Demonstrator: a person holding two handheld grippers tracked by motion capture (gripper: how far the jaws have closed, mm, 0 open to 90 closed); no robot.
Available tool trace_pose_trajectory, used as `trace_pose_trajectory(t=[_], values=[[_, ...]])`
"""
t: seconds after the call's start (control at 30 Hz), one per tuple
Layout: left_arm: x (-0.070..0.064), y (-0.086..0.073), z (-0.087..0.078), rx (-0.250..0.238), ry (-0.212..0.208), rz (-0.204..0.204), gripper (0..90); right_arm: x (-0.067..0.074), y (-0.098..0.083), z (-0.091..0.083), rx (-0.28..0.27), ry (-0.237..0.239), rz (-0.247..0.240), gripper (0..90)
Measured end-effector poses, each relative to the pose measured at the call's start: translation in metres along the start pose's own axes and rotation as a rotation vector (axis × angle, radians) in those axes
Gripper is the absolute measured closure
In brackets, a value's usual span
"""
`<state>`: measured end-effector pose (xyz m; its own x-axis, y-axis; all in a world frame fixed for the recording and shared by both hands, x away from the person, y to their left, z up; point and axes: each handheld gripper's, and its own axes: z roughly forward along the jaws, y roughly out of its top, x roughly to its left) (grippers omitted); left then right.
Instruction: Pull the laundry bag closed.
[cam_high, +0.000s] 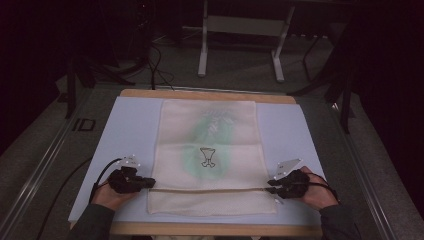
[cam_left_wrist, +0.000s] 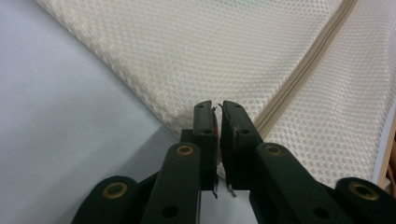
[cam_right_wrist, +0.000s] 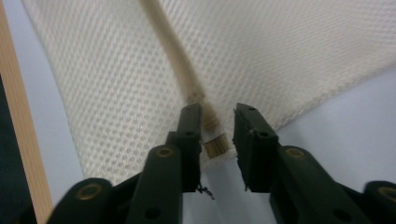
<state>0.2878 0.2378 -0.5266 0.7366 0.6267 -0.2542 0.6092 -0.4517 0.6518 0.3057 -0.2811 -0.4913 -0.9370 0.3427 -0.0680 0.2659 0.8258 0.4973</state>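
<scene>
A cream mesh bag (cam_high: 210, 155) lies flat mid-surface, on a pale blue mat (cam_high: 130, 130), its zipper (cam_high: 210, 189) running parallel to the near edge. The left gripper (cam_high: 148, 183) is clenched on the bag's left edge at the zipper end; the right gripper (cam_high: 271, 183) has its jaws released, straddling the zipper pull (cam_right_wrist: 215, 144).

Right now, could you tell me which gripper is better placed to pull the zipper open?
Probably the right gripper: its open jaws straddle the zipper pull at that end of the mesh bag. The left gripper is shut on the bag's opposite edge, anchoring it.
</scene>
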Motion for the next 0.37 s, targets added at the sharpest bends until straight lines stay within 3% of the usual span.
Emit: trace_pose_trajectory(t=[0.07, 0.13, 0.2, 0.37], values=[[0.001, 0.0, -0.003, -0.025, 0.019, -0.008, 81.6, -0.001, -0.005, -0.001, -0.049, -0.014, 0.051, 63.4], [0.001, 0.0, -0.005, -0.039, 0.029, -0.011, 79.8, -0.002, -0.007, -0.002, -0.061, -0.024, 0.067, 62.1], [0.003, -0.002, -0.011, -0.094, 0.067, -0.03, 76.8, -0.004, -0.013, -0.001, -0.123, -0.044, 0.134, 58.1], [0.011, -0.007, -0.018, -0.156, 0.222, -0.077, 65.0, -0.006, -0.024, 0.003, -0.181, -0.083, 0.261, 54.1]])
